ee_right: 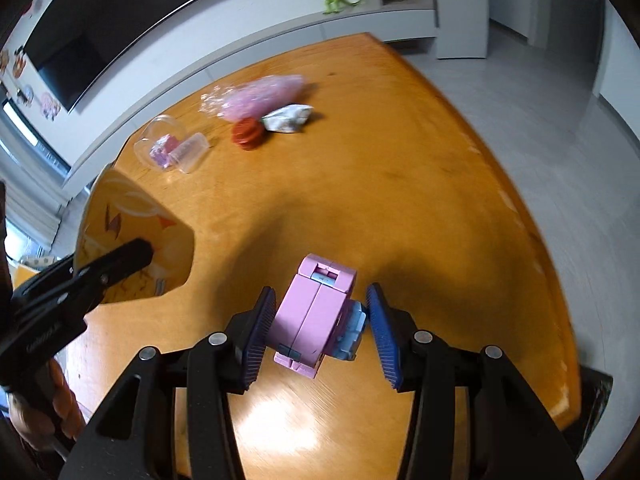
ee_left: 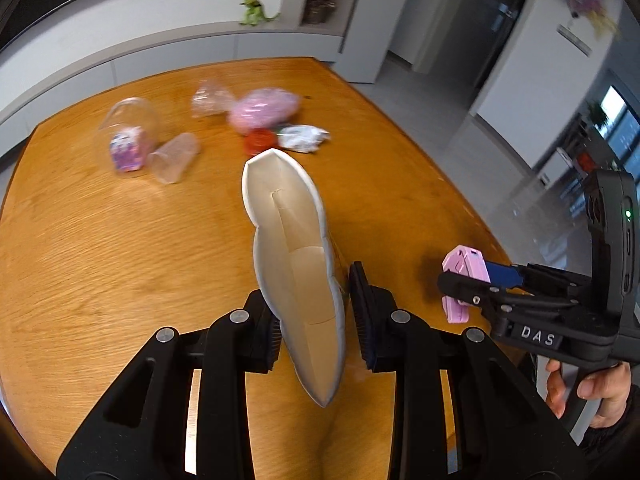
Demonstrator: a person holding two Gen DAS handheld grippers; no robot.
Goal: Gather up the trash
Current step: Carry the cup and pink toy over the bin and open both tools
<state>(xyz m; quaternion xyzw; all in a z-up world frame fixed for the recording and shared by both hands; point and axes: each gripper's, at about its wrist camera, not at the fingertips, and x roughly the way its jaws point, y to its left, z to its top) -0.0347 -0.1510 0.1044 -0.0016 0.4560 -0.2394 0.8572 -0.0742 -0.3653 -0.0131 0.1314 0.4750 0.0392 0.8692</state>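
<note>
The left tool (ee_left: 316, 316) pinches a squashed paper cup (ee_left: 296, 264) flat, easy to carry. The right tool (ee_right: 320, 324) clamps a pink toy block (ee_right: 312, 312). Remaining trash (ee_left: 264, 110) lies toward 12 o'clock on the counter (ee_left: 120, 240), apparently awaiting collection.

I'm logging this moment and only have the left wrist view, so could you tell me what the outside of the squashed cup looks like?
Observer: The cup is yellow outside, with orange lightning marks.
Operator: Thank you. Is the pink item in the right gripper all pink?
Observer: No, the pink toy has a light blue part on the side facing the right finger.
Operator: Does the right gripper have it firmly?
Observer: The toy sits between both pads, above the table.
</note>
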